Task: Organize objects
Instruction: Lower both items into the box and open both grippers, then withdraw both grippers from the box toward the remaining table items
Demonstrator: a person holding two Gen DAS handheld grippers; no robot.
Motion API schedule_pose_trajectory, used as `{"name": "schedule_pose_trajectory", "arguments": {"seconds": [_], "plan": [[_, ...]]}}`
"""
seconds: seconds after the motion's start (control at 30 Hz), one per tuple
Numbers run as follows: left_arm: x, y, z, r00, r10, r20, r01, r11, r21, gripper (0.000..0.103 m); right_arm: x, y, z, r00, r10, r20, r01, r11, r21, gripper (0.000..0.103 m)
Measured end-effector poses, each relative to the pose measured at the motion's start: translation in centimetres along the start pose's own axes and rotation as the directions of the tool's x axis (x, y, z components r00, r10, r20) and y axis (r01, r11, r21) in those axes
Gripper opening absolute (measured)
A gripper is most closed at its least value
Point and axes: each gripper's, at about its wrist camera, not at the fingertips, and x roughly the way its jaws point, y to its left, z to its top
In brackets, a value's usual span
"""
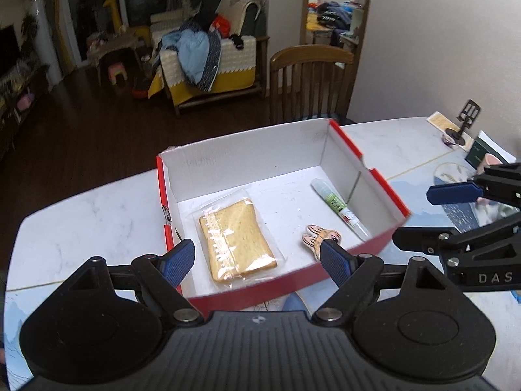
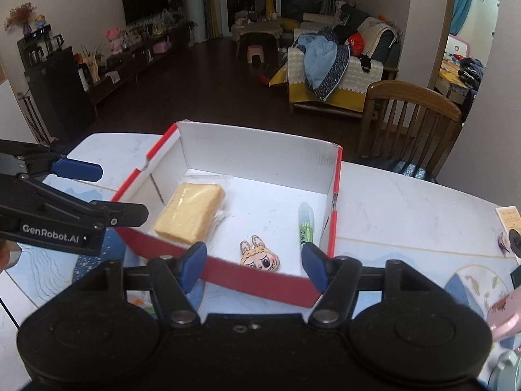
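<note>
My left tool (image 1: 257,262) stands wide, its blue pads (image 1: 179,262) apart with nothing between them and nothing touched. It hangs above the near wall of the red box (image 1: 384,179), which sits on the white marbled surface (image 1: 91,215).

My right tool (image 2: 254,265) is parted to a medium gap and carries nothing; its pads (image 2: 314,268) touch nothing. It also hangs above the near red wall of the box.

Contents of the box, all lying on its white floor:
- Wrapped bread slice (image 1: 237,239), on the left side, flat.
- Character-face sticker (image 2: 260,257), near the front wall, between bread and tube.
- Green-labelled tube (image 1: 340,207), along the right wall.

In each wrist view the other tool enters from the side, over the surface beside the box.
</note>
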Motion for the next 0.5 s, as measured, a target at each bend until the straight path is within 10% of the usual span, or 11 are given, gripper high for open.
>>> {"name": "schedule_pose_trajectory", "arguments": {"seconds": [0.5], "plan": [[-6.5, -1.5, -5.4, 0.996, -0.075, 0.049, 0.075, 0.997, -0.001, 0.084, -6.3, 2.6, -5.2, 0.996, 0.035, 0.087, -0.040, 0.998, 0.057, 0.091]]}}
